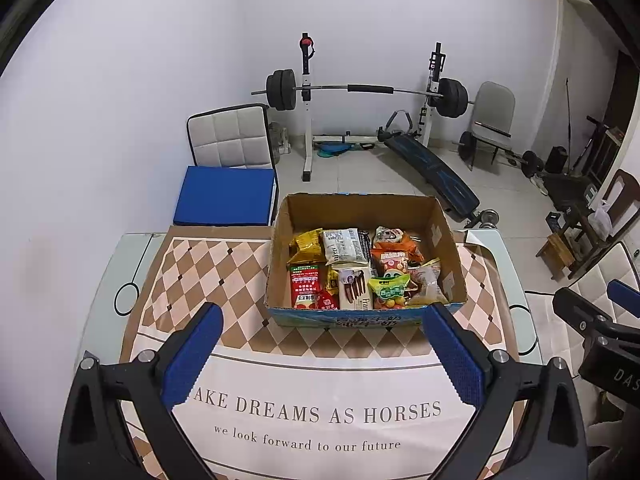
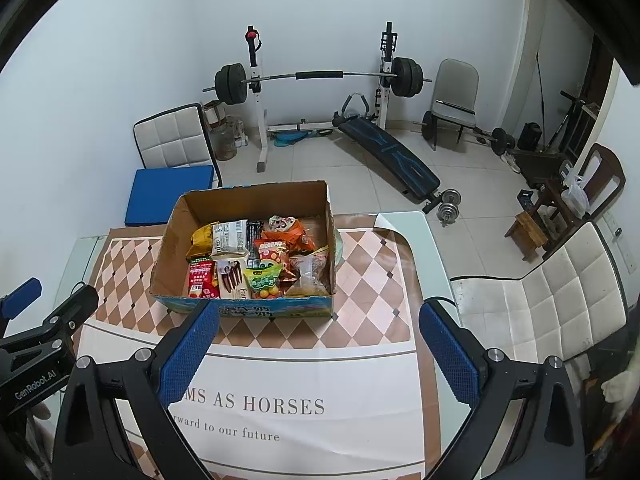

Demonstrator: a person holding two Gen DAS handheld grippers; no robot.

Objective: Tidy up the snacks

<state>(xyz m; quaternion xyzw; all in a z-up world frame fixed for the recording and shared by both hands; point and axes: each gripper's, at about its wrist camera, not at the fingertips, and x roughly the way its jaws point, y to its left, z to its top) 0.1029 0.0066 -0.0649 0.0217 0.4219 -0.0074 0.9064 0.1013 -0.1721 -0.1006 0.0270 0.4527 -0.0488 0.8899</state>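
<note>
Blue pads sit closest, one on each side of the view. Both tongs are wide open and hold nothing. Left tongs (image 1: 322,354) hang over the cloth (image 1: 320,380) on the tabletop (image 1: 102,292), and the right tongs (image 2: 318,354) hang beside them, at about 3 o'clock from the left pair.

Straight ahead, at 12 o'clock from the left tongs, stands the box (image 1: 448,256). From the right tongs it is nearer 11 o'clock. It is open on top and full of snacks, all lying inside it.

I think these packs are light and soft. They will crinkle and may slip, and the food inside could crush. A gentle pinch on a flat sealed edge looks best. The green bag (image 1: 390,290) and the chocolate stick box (image 1: 355,286) lie near the front wall, so they look easiest to reach. That small carton seems stiffer, so pinching its two flat faces should work. The red pack (image 1: 306,286) sits at the front left corner.
</note>
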